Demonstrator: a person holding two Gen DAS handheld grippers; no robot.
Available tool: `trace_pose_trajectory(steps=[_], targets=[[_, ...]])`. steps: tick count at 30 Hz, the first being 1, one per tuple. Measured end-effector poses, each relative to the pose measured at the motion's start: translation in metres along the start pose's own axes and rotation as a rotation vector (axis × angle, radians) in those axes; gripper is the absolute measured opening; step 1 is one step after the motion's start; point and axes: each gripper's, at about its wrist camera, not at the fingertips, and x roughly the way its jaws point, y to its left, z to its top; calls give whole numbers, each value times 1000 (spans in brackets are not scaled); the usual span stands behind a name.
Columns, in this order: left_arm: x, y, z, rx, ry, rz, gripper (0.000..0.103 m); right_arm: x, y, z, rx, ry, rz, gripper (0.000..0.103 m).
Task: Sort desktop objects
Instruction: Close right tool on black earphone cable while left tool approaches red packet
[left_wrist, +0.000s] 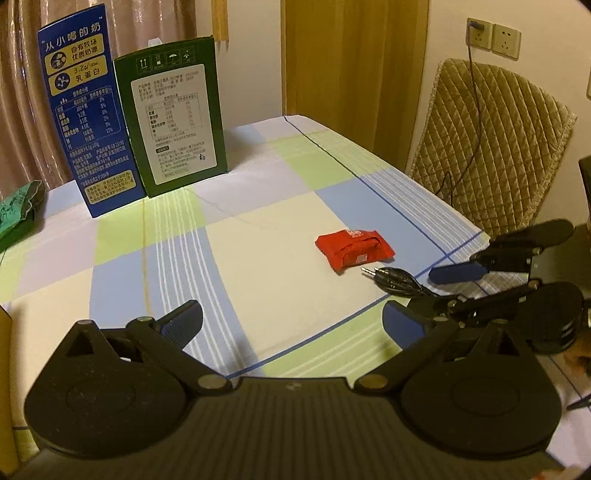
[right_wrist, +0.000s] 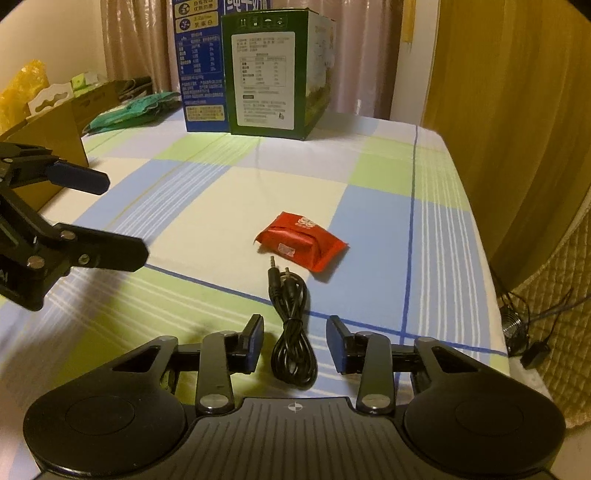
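I'm straddling the cable (right_wrist: 293, 332) lengthwise with my right tongs (right_wrist: 295, 345), still unclenched around it, left tongs (left_wrist: 291, 321) gaping idle.

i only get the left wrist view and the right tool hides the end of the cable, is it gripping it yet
Observer: No. The cable lies between the right tool's fingers, with a gap on each side.
Operator: whats past my left edge
Observer: An open cardboard box stands there, next to the green bag.
Operator: is the green carton plain on its right side
Observer: No, the green carton has a printed picture on that side.
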Motion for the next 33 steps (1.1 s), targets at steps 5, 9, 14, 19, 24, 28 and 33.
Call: trace_pose_trajectory(steps=[5,9,14,19,24,28,33], targets=[[9,-1,2,-23,15,1,102,3,4,-4,-16,-2,6,20],[16,-6,5,-25,18,-6,102,1,3,-6,0,-17,-4,14],[29,-16,8,-18,22,-27,101,-12,-10,-6,61,-55,-23,8],[44,-28,11,-18,15,-50,101,-23,-28,-8,108,-84,-49,8],[66,-39,22,-10,9,-68,98,-25,-48,-7,187,-102,-83,8],[85,-46,32,-60,8,-83,96,-24,-60,-9,232,-99,-109,8],[106,-54,38,-50,24,-58,80,-21,-71,-13,274,-90,-127,8]])
